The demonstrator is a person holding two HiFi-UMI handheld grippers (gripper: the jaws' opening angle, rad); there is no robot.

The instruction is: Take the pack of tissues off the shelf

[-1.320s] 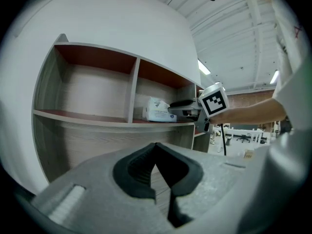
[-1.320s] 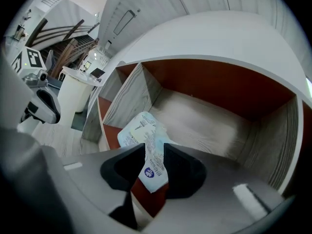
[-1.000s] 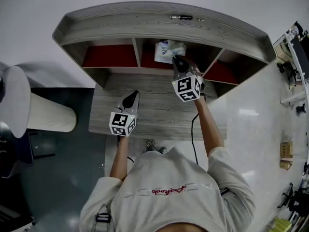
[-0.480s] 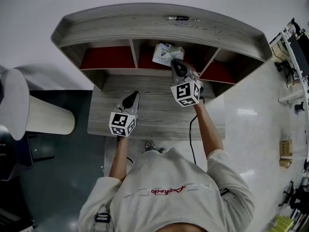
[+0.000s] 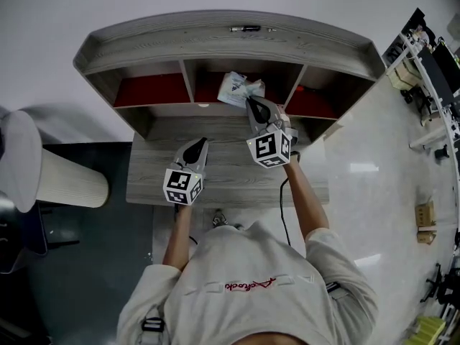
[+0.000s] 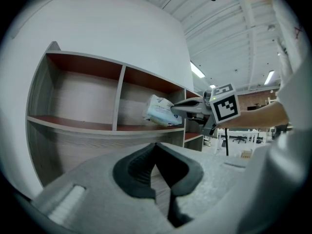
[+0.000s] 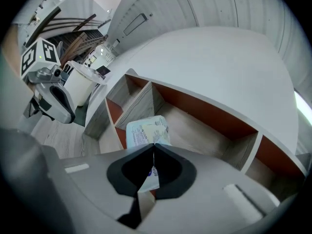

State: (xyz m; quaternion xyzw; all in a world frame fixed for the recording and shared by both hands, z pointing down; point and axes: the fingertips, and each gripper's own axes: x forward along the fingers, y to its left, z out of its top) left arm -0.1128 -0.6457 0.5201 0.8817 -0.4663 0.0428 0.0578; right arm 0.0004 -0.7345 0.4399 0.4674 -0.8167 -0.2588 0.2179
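Tissues are our concern, yet we start with the biggest piece: the shelf [image 5: 215, 45], a curved grey-wood unit standing along the 12 o'clock edge of the desk [image 5: 154, 182]. It is split into three open compartments with red panels inside. At 9 o'clock from the desk stands a white ribbed cylinder [image 5: 68, 182].

Next come the two tools. We hold the right gripper [image 5: 251, 102] toward 12 o'clock, its tips at the mouth of the middle compartment. Its own view shows the jaws [image 7: 153, 147] pressed together on the near edge of the pack of tissues [image 7: 145, 129]. The left gripper [image 5: 200, 143] hangs over the desk at about 8 o'clock from the right one, well clear of the shelf; its jaw tips [image 6: 156, 145] meet with nothing between them.

The pack of tissues [image 5: 237, 90] sits tilted at the front of the middle compartment [image 6: 161, 112], the only thing in it; whether it touches the compartment floor we cannot tell.

Smallest, a slim dark object [image 5: 246, 29] lies on the shelf top at 12 o'clock.
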